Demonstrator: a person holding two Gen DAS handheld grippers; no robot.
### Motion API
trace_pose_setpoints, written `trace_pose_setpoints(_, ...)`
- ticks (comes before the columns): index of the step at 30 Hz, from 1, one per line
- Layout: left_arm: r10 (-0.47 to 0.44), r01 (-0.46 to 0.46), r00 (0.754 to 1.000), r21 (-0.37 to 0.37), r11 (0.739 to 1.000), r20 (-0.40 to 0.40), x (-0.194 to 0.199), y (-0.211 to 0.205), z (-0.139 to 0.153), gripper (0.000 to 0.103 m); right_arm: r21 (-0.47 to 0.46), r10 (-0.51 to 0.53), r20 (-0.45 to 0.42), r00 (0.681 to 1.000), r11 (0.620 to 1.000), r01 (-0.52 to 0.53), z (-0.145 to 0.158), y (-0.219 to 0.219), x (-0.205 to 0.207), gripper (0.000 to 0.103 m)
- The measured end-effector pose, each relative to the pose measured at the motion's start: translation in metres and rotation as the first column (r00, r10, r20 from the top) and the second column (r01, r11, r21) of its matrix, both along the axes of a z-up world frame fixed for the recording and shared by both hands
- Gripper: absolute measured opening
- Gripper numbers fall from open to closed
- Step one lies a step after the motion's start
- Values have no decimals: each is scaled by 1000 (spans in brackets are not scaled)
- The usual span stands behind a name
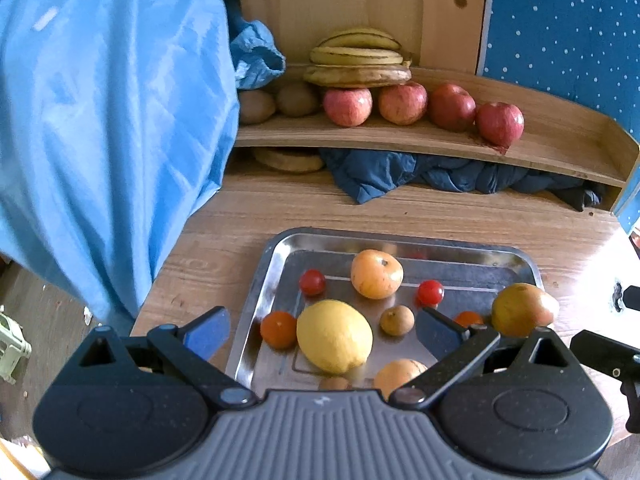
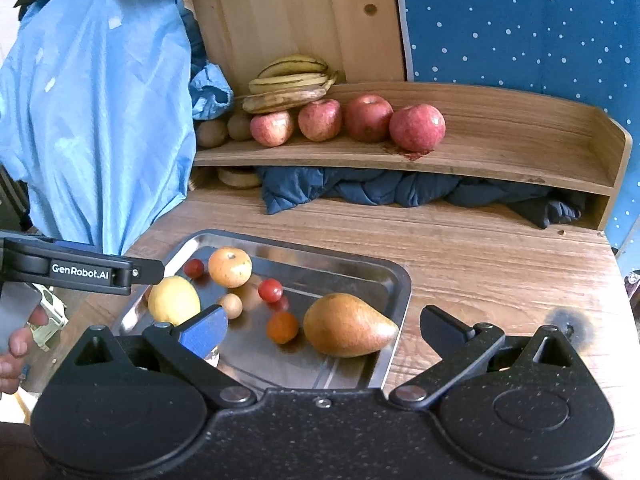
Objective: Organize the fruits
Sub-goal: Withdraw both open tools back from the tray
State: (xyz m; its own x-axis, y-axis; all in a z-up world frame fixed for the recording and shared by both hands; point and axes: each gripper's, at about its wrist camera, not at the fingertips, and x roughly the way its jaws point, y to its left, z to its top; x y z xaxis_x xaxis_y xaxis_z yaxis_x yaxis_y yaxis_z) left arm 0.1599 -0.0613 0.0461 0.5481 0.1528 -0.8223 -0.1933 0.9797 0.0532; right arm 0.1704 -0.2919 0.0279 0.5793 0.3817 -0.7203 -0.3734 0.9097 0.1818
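Note:
A steel tray [image 1: 276, 248] [image 2: 394, 280] on the wooden table holds loose fruit. A yellow lemon [image 1: 334, 336] [image 2: 174, 300] lies between the wide-spread fingers of my left gripper [image 1: 322, 330], which is open. A brown pear [image 1: 522, 310] [image 2: 348, 324] lies at the tray's right side, between the fingers of my open right gripper [image 2: 324, 330]. Also in the tray are an orange-yellow round fruit [image 1: 376, 274] [image 2: 230, 267], red cherry tomatoes [image 1: 431, 292] [image 2: 270, 290], small orange fruits [image 1: 279, 329] [image 2: 282, 327] and a small brown fruit [image 1: 397, 320] [image 2: 231, 305].
A curved wooden shelf [image 1: 560, 152] [image 2: 520, 148] at the back carries several red apples [image 1: 452, 106] [image 2: 417, 127], bananas [image 1: 356, 58] [image 2: 292, 76] and kiwis [image 1: 298, 98]. Dark blue cloth [image 1: 400, 172] lies under it. A light blue sheet [image 1: 100, 120] hangs at the left.

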Motion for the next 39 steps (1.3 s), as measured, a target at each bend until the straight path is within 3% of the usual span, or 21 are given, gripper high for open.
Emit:
trace_pose_setpoints(13, 48, -46, 998, -27, 999, 49, -46, -11, 18, 101, 19, 37, 54, 998, 999, -38, 17, -18, -37, 102)
trace_pose_setpoints(28, -19, 23, 993, -29, 999, 116, -75, -9, 34, 102, 99, -14, 58, 998, 995, 8, 24, -19, -59, 102)
trace_pose_setpoints(39, -45, 52, 987, -39, 998, 157, -87, 10, 34, 102, 93, -75, 70, 995, 993, 68, 30, -4, -69, 102)
